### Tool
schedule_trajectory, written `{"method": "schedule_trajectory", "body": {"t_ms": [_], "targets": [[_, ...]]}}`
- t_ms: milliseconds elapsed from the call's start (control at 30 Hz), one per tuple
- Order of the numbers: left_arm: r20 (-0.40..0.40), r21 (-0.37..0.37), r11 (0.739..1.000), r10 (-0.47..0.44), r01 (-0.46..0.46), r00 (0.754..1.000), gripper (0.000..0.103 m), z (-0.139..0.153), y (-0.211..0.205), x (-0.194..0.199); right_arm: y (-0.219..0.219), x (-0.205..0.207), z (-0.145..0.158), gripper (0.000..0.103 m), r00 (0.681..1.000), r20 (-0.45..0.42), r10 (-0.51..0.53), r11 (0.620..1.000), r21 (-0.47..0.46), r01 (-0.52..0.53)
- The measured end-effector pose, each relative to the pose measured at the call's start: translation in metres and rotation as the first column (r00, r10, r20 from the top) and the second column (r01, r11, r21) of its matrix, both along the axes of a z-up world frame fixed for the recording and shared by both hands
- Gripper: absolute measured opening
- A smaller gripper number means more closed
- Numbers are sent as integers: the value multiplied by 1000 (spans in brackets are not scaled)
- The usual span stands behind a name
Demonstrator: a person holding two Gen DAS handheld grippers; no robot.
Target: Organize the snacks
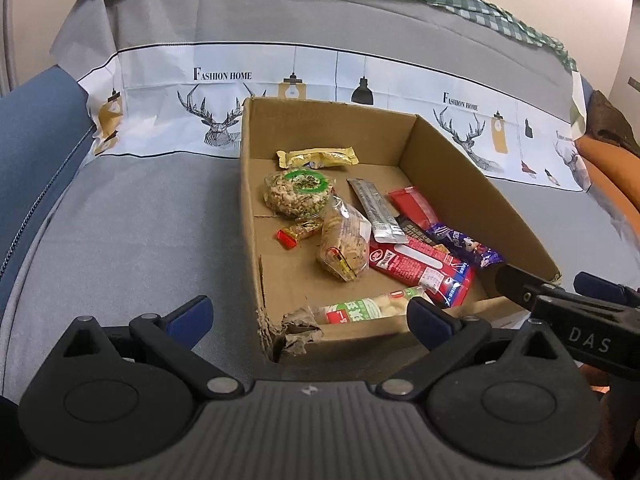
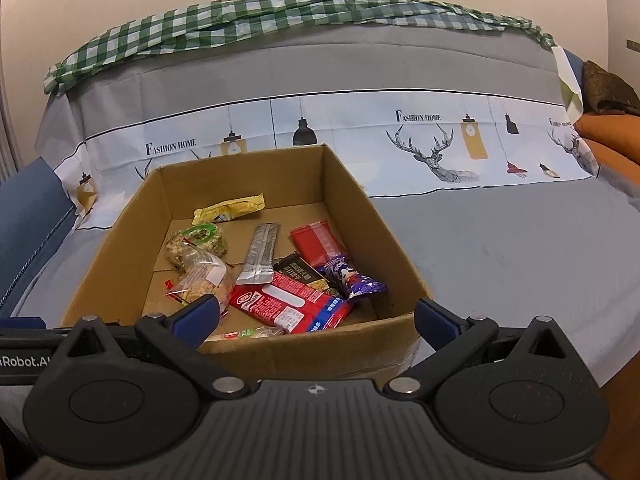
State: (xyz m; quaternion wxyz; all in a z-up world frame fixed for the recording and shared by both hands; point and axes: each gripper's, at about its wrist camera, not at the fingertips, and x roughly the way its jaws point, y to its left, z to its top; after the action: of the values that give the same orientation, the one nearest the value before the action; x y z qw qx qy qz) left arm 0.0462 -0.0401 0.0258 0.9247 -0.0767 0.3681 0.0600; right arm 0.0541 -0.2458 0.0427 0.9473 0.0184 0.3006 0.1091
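Sofa [image 2: 500,248]: lying under a gray cover with deer pictures, holding the box.
Box [image 1: 452,168]: sitting open on the sofa, holding all the snacks.
Left gripper [image 1: 310,318]: hanging spread wide, holding nothing, near the box's torn corner.
Right gripper [image 2: 316,316]: hanging spread wide, holding nothing, over the box's near wall.
Red pack [image 2: 288,304]: lying flat near the front.
Cracker bag [image 1: 344,244]: leaning in the middle.
Purple bar [image 2: 352,280]: resting just beside the red pack.
Yellow bar [image 1: 316,157]: lying by the back wall.

light: dim, warm indoor | shadows: soft | edges: fisheye-bent, vignetted | focus: sharp
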Motion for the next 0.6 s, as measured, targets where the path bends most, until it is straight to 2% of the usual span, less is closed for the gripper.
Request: {"method": "schedule_trajectory", "body": {"t_ms": [600], "targets": [[7,3,1000,-4,4,1000,103,0,2,-1,4,-1,0,102,1000,6,7,1000,-19,-7]]}}
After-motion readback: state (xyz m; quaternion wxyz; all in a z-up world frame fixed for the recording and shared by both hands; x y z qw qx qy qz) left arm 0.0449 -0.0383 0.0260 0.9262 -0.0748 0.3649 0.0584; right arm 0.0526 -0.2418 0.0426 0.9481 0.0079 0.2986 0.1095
